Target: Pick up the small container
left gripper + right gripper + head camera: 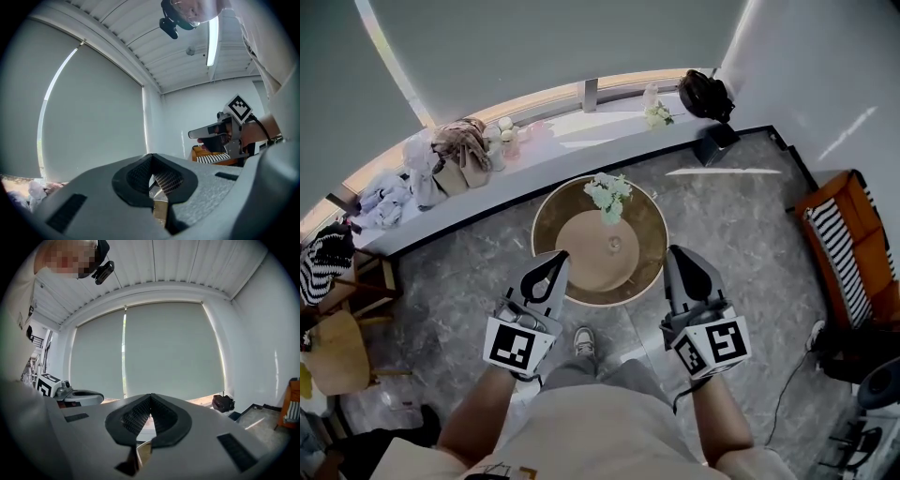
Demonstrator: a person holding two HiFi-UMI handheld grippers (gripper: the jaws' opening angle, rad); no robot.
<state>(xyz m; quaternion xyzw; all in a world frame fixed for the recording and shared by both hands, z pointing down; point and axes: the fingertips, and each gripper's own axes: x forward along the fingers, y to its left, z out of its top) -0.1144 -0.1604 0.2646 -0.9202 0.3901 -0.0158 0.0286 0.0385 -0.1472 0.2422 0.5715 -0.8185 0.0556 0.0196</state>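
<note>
A round table (647,225) with a brown top stands in front of me in the head view. On it are a bunch of white flowers (607,195) and a small clear object (614,245) near the middle, which may be the small container. My left gripper (549,266) is at the table's near left rim, shut and empty. At the near right rim, my right gripper (683,263) is also shut with nothing in it. Both point level. In the left gripper view the jaws (152,177) meet and the right gripper (213,133) shows beside them. The right gripper view shows closed jaws (150,417).
A long window ledge (581,141) behind the table carries bags, soft toys and a black bag (705,94). An orange seat with a striped cushion (846,251) stands at the right. A wooden stool (337,352) is at the left. My shoe (584,341) is on the grey floor.
</note>
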